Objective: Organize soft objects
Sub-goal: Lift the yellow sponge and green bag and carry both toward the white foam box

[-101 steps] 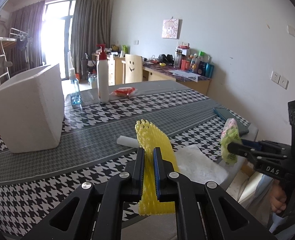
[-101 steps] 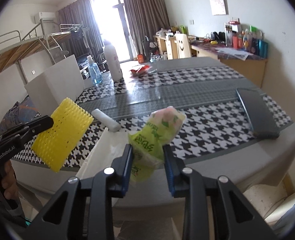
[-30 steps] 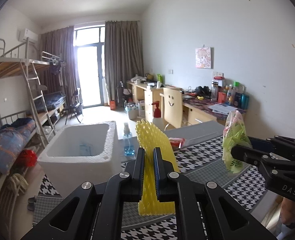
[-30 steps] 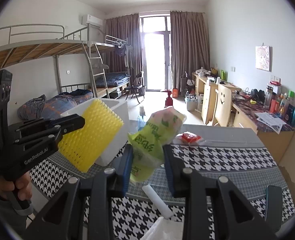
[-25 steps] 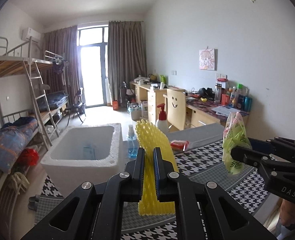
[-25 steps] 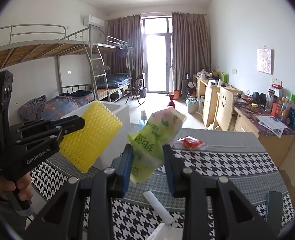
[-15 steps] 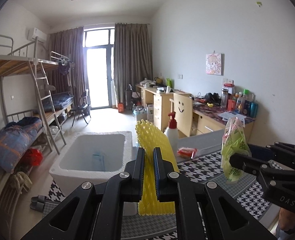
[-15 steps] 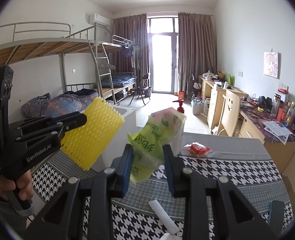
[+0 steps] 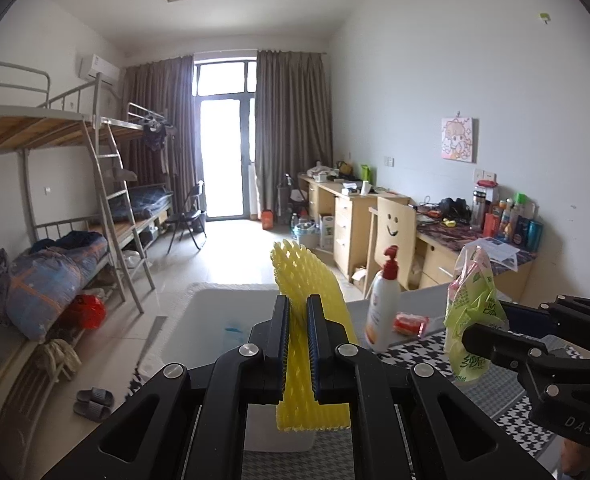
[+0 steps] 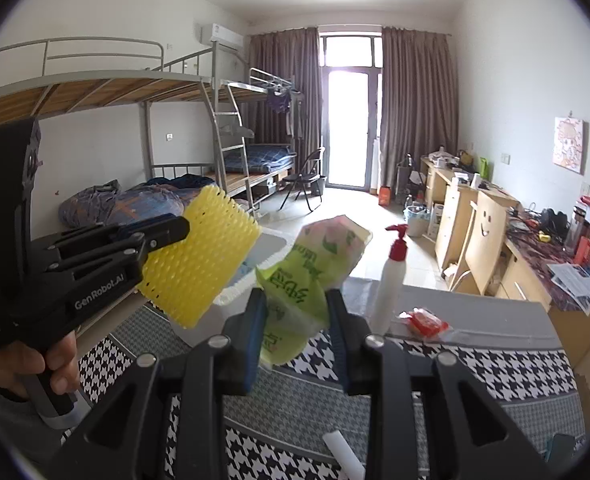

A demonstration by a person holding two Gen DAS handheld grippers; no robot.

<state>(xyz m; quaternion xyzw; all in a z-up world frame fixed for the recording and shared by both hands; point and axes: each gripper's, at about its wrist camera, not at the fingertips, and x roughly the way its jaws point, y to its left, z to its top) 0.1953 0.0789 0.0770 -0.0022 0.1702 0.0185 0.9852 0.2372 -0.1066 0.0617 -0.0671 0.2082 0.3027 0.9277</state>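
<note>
My left gripper [image 9: 297,312] is shut on a yellow foam net sleeve [image 9: 315,280], which stands up between the blue pads and hangs below them. The same sleeve [image 10: 203,268] shows at the left of the right wrist view, held out over the white foam box [image 10: 273,246]. My right gripper [image 10: 295,304] is shut on a green and pink soft packet [image 10: 311,264]. In the left wrist view that packet [image 9: 471,316] hangs at the right, above the table. The open white foam box [image 9: 223,320] lies just beyond and below the left gripper.
A white pump bottle with a red top [image 9: 383,312] and a red wrapped packet [image 9: 411,323] stand on the houndstooth table [image 10: 495,364] right of the box. A white roll [image 10: 343,456] lies near the table's front. Bunk beds [image 9: 55,220] line the left wall, desks [image 9: 355,208] the right.
Both grippers have risen and moved forward over the table toward the white box, each keeping its hold. The box now sits directly under the yellow sleeve.
</note>
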